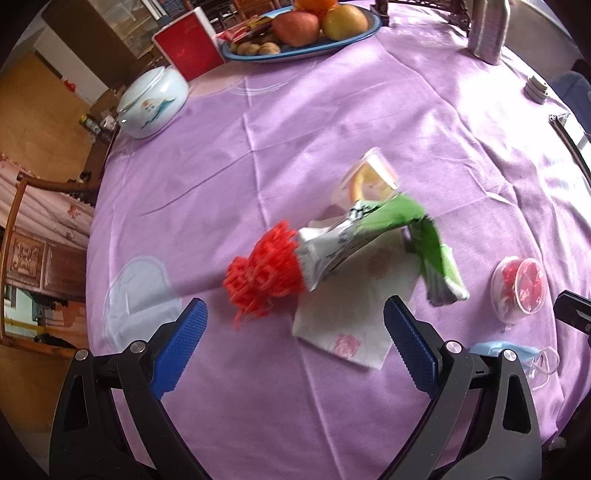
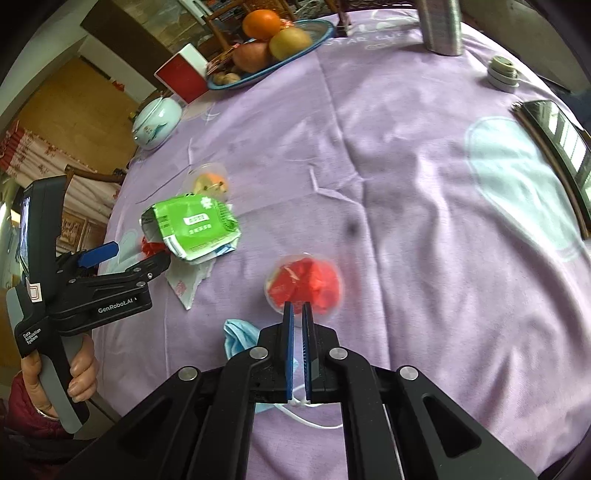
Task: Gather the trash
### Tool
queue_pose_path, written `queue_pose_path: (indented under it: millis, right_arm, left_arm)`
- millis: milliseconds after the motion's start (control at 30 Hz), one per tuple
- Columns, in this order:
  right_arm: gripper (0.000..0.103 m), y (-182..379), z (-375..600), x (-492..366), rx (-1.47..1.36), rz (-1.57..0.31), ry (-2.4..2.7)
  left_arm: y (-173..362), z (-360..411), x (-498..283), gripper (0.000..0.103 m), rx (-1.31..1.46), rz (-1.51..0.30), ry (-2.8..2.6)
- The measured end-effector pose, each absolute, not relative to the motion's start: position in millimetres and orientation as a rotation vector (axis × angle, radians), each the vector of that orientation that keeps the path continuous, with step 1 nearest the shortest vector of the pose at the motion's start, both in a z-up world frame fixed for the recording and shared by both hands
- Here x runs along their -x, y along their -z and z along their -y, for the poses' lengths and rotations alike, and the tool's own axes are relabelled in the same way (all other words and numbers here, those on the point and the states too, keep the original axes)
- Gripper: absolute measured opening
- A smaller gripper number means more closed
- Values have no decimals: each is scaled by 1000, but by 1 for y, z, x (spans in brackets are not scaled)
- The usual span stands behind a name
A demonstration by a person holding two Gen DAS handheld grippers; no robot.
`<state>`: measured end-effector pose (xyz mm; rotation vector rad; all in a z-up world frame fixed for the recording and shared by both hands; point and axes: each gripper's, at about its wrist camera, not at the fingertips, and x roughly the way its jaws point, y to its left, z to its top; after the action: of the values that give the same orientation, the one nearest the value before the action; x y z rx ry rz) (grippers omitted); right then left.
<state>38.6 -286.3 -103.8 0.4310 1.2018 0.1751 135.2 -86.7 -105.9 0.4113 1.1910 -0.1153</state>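
Note:
Trash lies on the purple tablecloth (image 1: pixel 332 122): a red foam net (image 1: pixel 264 275), a green and silver wrapper (image 1: pixel 373 240), a white napkin (image 1: pixel 354 317), a clear cup with fruit print (image 1: pixel 369 177), a clear cup with red scraps (image 1: pixel 521 290) and a blue face mask (image 1: pixel 509 352). My left gripper (image 1: pixel 295 332) is open, just short of the net and napkin. My right gripper (image 2: pixel 298 308) is shut and empty, its tips at the near edge of the red-scrap cup (image 2: pixel 304 282), above the mask (image 2: pixel 238 338). The wrapper (image 2: pixel 192 225) and the left gripper (image 2: pixel 122 258) show at left.
A blue fruit plate (image 1: pixel 303 51), a red box (image 1: pixel 188 44) and a white lidded jar (image 1: pixel 151 103) stand at the far side. A grey cylinder (image 2: pixel 441 26), a small grey cap (image 2: pixel 502 72) and a dark phone (image 2: pixel 557 140) are at the right. Wooden chairs flank the table's left edge.

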Motion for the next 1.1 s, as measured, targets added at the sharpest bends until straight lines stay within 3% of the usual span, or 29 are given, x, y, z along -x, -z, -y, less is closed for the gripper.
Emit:
queue_pose_path:
  millis: [100,167,233,567,700,967,1033,1100]
  right_arm:
    - [7,105,292,-37,-448,-1199,-173]
    - [13,105,296,-36,-467,-1194,-168]
    - [33,103,301,-35,-469,-1182,-147]
    - [44,106,306,-37,-478,-1184,-149]
    - [63,112,294,-44,-452,-1206,-176]
    - [68,126,252,-67,-240,-1227,-189]
    - [50,129,249,-68,-192,-1231,-182]
    - [50,126,254,-66,-219,-1212,-180]
  left_arm:
    - [108,93,-137,93,-420,-1186,126]
    - [109,96,-139,93,-420,-1181,132]
    - [113,97,-143,93,-410,-1179,139]
    - [119,39,-164,93,-283,-1240,37]
    - [117,14,-161,93,-208,-1266,19]
    - [102,18,-140,93,-132,-1241,120]
    - [94,26,-132,93,-108,-1230,186]
    - [89,37,-126,93,-101,-1216,244]
